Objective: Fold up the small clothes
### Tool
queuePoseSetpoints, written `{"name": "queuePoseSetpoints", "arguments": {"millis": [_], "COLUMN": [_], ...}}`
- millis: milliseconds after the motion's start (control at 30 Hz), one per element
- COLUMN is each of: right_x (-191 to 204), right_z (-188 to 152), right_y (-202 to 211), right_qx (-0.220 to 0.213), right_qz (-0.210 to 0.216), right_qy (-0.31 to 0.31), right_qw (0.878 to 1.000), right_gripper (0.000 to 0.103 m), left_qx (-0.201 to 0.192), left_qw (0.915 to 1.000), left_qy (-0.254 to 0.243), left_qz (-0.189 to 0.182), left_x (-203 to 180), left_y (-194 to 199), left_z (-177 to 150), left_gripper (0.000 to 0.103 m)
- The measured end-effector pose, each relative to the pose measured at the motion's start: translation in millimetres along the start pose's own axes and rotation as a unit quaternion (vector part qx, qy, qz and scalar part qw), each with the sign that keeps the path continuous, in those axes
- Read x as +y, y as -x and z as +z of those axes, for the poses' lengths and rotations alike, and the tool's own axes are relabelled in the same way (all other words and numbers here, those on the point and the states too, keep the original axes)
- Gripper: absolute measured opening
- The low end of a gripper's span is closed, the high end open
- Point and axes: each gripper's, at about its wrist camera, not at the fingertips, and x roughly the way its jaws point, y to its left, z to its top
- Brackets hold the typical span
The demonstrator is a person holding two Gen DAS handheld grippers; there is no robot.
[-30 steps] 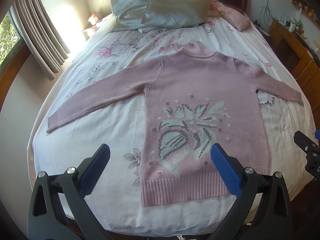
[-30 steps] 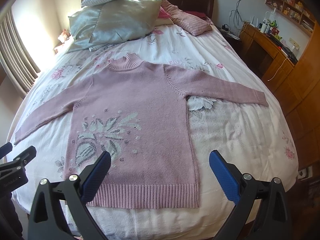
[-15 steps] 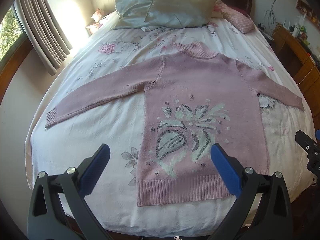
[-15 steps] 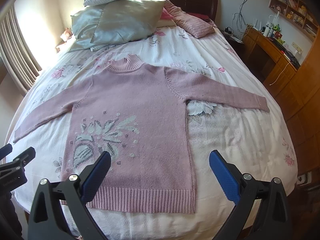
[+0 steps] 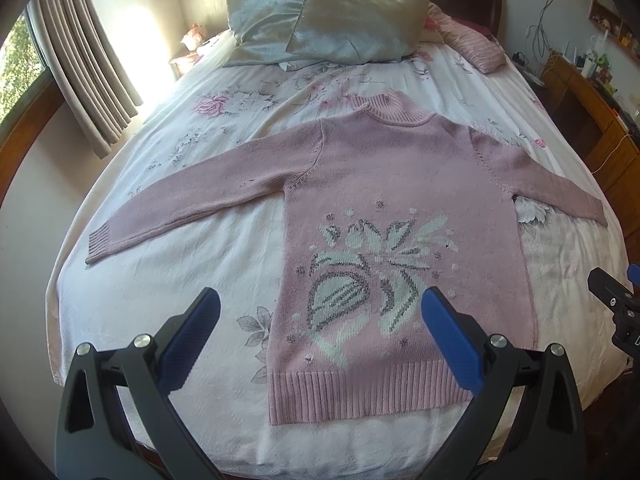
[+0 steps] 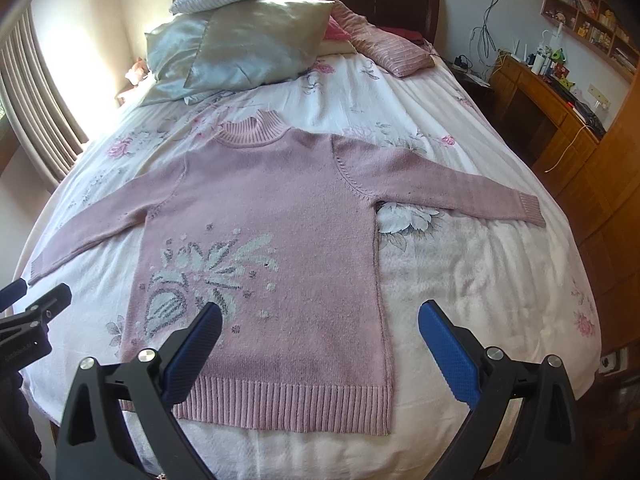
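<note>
Pink sweater (image 5: 404, 200) flat on bed (image 5: 200, 280); both grippers spread, empty.

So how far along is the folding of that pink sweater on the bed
Only the laying out looks done: the pink sweater lies flat, face up on the bed, both sleeves spread wide. Nothing is in hand; the left gripper and right gripper hover near the hem, jaws open and empty. All the folds are left, sleeves first, probably.

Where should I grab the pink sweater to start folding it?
Likely the sleeve cuffs: the sweater lies flat, front up, sleeves spread. Bring the left gripper to the left cuff and the right gripper to the right cuff, each from outside.
</note>
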Motion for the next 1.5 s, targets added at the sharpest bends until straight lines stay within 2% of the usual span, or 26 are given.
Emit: {"name": "queuePoseSetpoints", "arguments": {"millis": [100,200,333,533,633,767,900,967,1033,1100,1167,1200,1233,1267,1300,1400,1500], "right_x": [-23.6,-76.1,-175.4,-350.0,-428.8,-495.0,-535.3,-551.3,-563.7,-568.1,-565.9,-563.1,-559.5,-556.4,-553.2,-547.0,-524.2], "right_z": [-1.1,3.2,25.6,74.1,91.3,100.0,96.7,89.8,82.6,80.7,83.3,85.5,88.7,91.0,93.6,101.3,108.4], "right_y": [-19.7,-45.7,-88.4,-169.1,-210.9,-283.0,-334.1,-352.0,-365.3,-367.9,-366.4,-363.9,-362.4,-358.4,-353.8,-330.6,-300.6], "right_qx": [0.022,0.050,0.072,0.086,0.093,0.125,0.161,0.175,0.179,0.175,0.167,0.161,0.156,0.155,0.150,0.117,0.081], "right_qz": [-0.002,0.016,-0.021,-0.069,-0.069,-0.035,-0.032,-0.025,0.012,0.025,0.031,0.040,0.052,0.057,0.072,0.095,0.124], "right_qy": [-0.003,-0.030,-0.076,-0.135,-0.159,-0.162,-0.157,-0.175,-0.205,-0.213,-0.198,-0.186,-0.175,-0.164,-0.158,-0.165,-0.159], "right_qw": [1.000,0.998,0.994,0.985,0.980,0.978,0.974,0.969,0.962,0.961,0.965,0.968,0.971,0.973,0.973,0.975,0.976], "right_gripper": [0.099,0.099,0.099,0.099,0.098,0.098,0.092,0.090,0.089,0.089,0.079,0.064,0.044,0.035,0.016,0.015,0.015], "left_qx": [0.005,0.016,0.025,0.008,0.002,-0.006,0.001,0.003,0.005,0.009,0.012,0.014,0.016,0.017,0.018,0.020,0.021], "left_qw": [1.0000,0.9998,0.9996,0.9999,0.9996,0.9992,0.9988,0.9992,0.9994,0.9995,0.9996,0.9996,0.9997,0.9997,0.9998,0.9998,0.9998], "left_qy": [0.002,-0.011,-0.009,-0.001,-0.005,-0.007,-0.002,-0.009,-0.014,-0.018,-0.019,-0.019,-0.017,-0.013,-0.010,0.001,0.005], "left_qz": [-0.005,0.002,-0.003,-0.013,-0.026,-0.040,-0.050,-0.038,-0.032,-0.025,-0.017,-0.014,-0.010,-0.008,-0.007,-0.004,-0.003], "left_x": [-13.3,-40.0,-91.1,-189.1,-241.6,-297.8,-332.9,-345.2,-350.9,-350.8,-348.6,-346.6,-344.5,-342.0,-339.2,-329.3,-317.1], "left_y": [-11.2,-29.0,-54.5,-90.0,-110.9,-138.5,-161.5,-168.2,-171.8,-173.4,-175.3,-176.7,-178.1,-179.4,-180.6,-182.6,-182.1], "left_z": [4.2,15.8,43.0,91.7,111.8,134.3,146.6,148.7,148.1,146.3,144.3,143.9,143.7,143.9,144.3,145.1,144.2], "left_gripper": [0.100,0.100,0.100,0.100,0.100,0.100,0.100,0.100,0.100,0.100,0.100,0.100,0.100,0.100,0.100,0.100,0.100]}}
